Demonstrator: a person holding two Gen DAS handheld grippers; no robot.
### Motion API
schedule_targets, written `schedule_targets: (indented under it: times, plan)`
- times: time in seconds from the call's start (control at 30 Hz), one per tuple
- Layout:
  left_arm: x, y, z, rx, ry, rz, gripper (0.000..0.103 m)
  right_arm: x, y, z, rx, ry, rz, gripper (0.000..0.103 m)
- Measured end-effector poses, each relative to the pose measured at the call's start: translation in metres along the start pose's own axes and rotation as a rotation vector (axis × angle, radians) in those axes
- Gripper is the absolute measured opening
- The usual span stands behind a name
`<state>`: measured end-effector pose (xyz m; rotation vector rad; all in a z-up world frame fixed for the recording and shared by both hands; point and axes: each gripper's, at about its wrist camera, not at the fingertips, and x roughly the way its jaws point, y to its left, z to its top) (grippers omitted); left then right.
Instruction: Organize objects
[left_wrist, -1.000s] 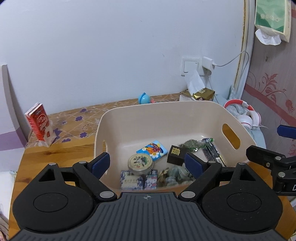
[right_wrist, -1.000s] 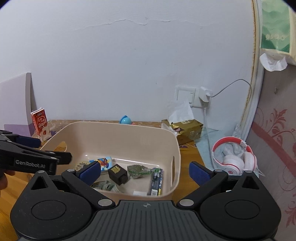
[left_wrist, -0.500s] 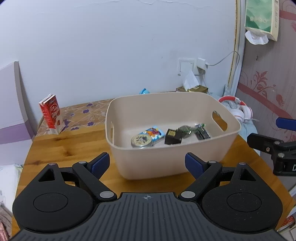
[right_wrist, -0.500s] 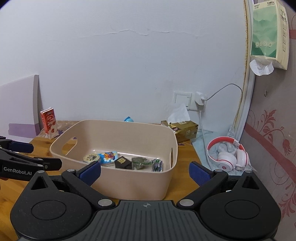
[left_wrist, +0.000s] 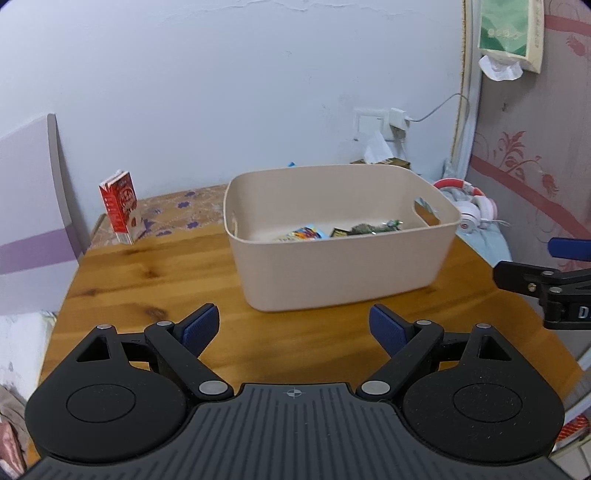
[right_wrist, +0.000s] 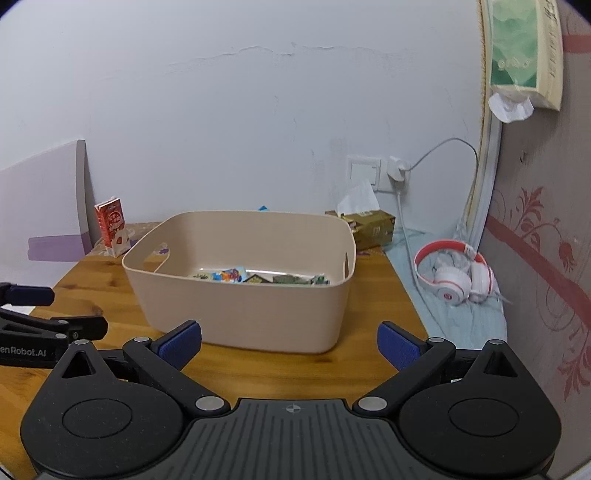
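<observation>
A beige plastic bin (left_wrist: 343, 266) stands on the wooden table (left_wrist: 155, 280); it also shows in the right wrist view (right_wrist: 243, 306). Several small packets and boxes (left_wrist: 306, 233) lie on its floor, partly hidden by the near wall. My left gripper (left_wrist: 293, 328) is open and empty, held back in front of the bin. My right gripper (right_wrist: 290, 345) is open and empty, in front of the bin's right half. Each gripper shows at the edge of the other's view.
A red carton (left_wrist: 120, 206) stands at the table's back left. A gold tissue box (right_wrist: 369, 229) sits behind the bin. White and red headphones (right_wrist: 454, 277) lie on blue cloth at the right. A wall socket with a cable (right_wrist: 397, 173) is behind.
Both grippers have pulled back and away from the bin, which now looks smaller and farther. Both stay open and empty.
</observation>
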<state>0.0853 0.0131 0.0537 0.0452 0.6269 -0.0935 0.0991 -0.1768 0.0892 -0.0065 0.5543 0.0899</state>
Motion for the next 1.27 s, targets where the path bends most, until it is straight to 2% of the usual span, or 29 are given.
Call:
schedule_targets:
  times: [0.2,0.3,0.57,0.93,1.27]
  plan:
    - [-0.013,-0.001,-0.017,-0.048,0.04,-0.027,0.09,-0.014,-0.007,-0.013,0.01,0.007,-0.014,0.103]
    - [-0.019,-0.001,-0.02,-0.051,0.05,-0.016,0.09,-0.021,-0.01,-0.02,0.024,0.011,-0.014,0.103]
    - [-0.04,0.002,-0.018,-0.043,0.015,0.017,0.09,-0.029,-0.007,-0.034,0.039,0.058,0.006,0.103]
    - [-0.048,0.004,-0.016,-0.012,0.008,0.021,0.09,-0.047,-0.004,-0.03,0.048,0.06,0.026,0.103]
    - [-0.045,0.007,-0.016,-0.025,0.024,0.012,0.09,-0.051,-0.001,-0.028,0.044,0.069,0.019,0.103]
